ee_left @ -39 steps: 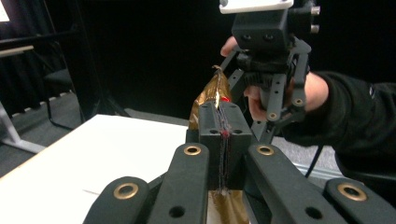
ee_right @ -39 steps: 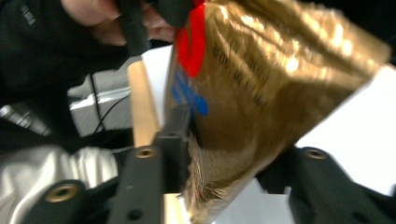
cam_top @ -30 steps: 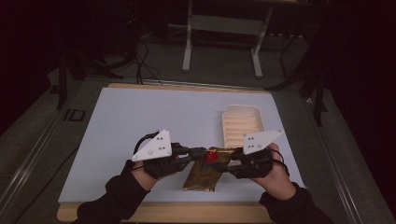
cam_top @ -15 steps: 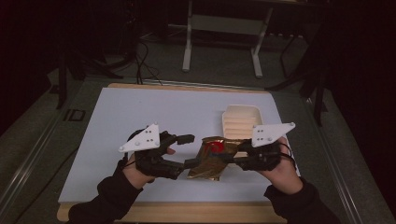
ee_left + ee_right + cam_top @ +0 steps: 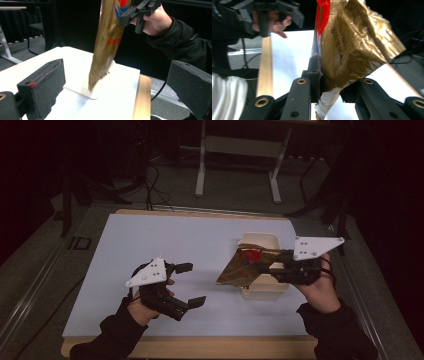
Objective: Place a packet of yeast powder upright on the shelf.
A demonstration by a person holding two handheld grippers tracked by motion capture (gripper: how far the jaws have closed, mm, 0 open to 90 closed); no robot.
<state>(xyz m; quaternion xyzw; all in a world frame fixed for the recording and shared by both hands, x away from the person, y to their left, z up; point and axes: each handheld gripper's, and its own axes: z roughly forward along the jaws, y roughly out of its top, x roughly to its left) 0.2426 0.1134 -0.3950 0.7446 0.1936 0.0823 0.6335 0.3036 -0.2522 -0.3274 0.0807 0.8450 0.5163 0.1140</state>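
Right claw sits right of centre in the high view, pressed together on the top edge of a gold foil packet. The packet hangs from it, tilted, lower corner toward frame centre, over a pale shallow tray on the white bench.

In the right gripper view the packet fills the upper middle, its crimped edge clamped between the two black jaws at bottom centre; a red patch shows at its top.

In the left gripper view the packet hangs upright in the middle, its bottom tip at or just above the tray; contact can't be told. The right claw grips it at the top.

Left claw is at lower left of the high view, spread wide with nothing between the jaws, which have just been opening. It is well apart from the packet, left of it. The left gripper view shows both foam pads far apart at the frame's bottom corners.
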